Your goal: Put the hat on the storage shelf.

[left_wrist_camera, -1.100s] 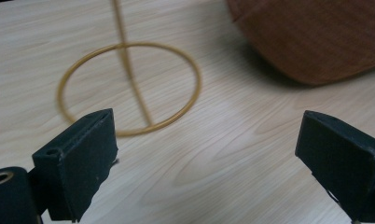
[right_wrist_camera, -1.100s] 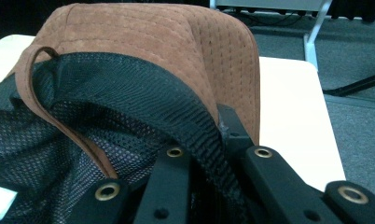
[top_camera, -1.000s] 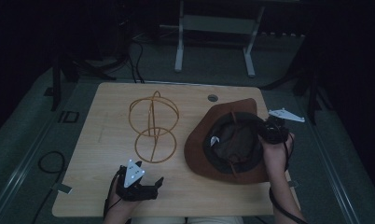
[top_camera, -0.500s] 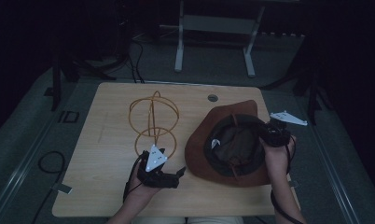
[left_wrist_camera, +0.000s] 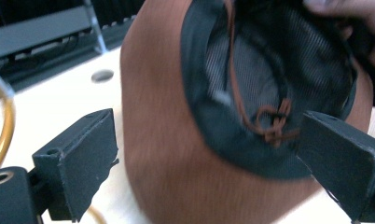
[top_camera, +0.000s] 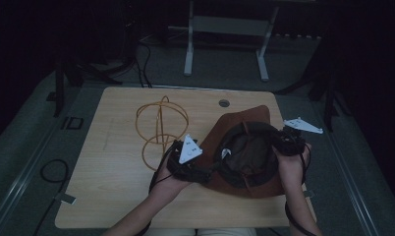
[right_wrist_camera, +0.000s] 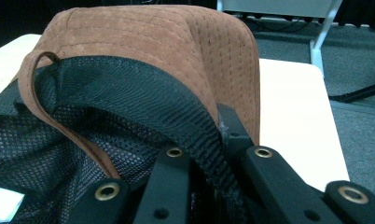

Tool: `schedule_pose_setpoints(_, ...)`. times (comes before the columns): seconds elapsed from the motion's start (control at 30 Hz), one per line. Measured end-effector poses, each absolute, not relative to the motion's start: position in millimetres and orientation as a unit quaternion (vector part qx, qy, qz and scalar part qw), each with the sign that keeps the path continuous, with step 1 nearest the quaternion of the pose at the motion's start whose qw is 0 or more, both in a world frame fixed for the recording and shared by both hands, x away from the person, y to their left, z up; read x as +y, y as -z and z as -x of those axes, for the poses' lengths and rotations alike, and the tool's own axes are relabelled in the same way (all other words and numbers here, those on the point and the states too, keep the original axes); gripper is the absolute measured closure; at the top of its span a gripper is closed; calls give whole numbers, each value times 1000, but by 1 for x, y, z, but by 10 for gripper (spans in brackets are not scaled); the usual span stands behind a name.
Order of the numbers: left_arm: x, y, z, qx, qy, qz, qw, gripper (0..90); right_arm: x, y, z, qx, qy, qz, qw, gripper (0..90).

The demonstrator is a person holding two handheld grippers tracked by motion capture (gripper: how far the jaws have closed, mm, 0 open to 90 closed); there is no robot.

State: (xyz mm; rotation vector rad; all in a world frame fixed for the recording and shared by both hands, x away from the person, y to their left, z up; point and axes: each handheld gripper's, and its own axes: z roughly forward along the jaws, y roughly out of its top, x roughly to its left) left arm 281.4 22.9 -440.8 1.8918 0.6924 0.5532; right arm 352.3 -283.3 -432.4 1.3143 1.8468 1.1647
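A brown suede hat (top_camera: 242,147) lies upside down at the table's right, its black mesh lining (left_wrist_camera: 269,79) and a brown cord facing up. My right gripper (top_camera: 286,142) is shut on the hat's right edge, pinching the black inner band (right_wrist_camera: 195,140) with the brim (right_wrist_camera: 176,42) standing up behind it. My left gripper (top_camera: 198,172) is open at the hat's left side. In the left gripper view its jaws stand wide apart, one on each side of the hat's near brim (left_wrist_camera: 167,154). A gold wire hat stand (top_camera: 161,130) rests left of the hat.
The light wood table (top_camera: 112,191) has a round cable hole (top_camera: 224,103) near its far edge. Grey carpet surrounds it, with a white metal frame (top_camera: 225,44) beyond and a cable loop (top_camera: 50,169) on the floor at left.
My left gripper has moved right and forward from the front edge, past the wire stand, up to the hat's left side. The right gripper has kept its grip, and the hat has shifted slightly.
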Motion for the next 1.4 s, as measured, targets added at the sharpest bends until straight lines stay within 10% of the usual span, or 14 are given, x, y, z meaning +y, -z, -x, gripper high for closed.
schedule_pose_setpoints(0.87,-46,435,-352,326,-274,-794,434,129,-281,422,-343,691,-458,-474,297,842)
schedule_pose_setpoints(1.4,-41,444,-358,357,-300,-791,396,745,-271,424,-334,699,-464,-456,298,842)
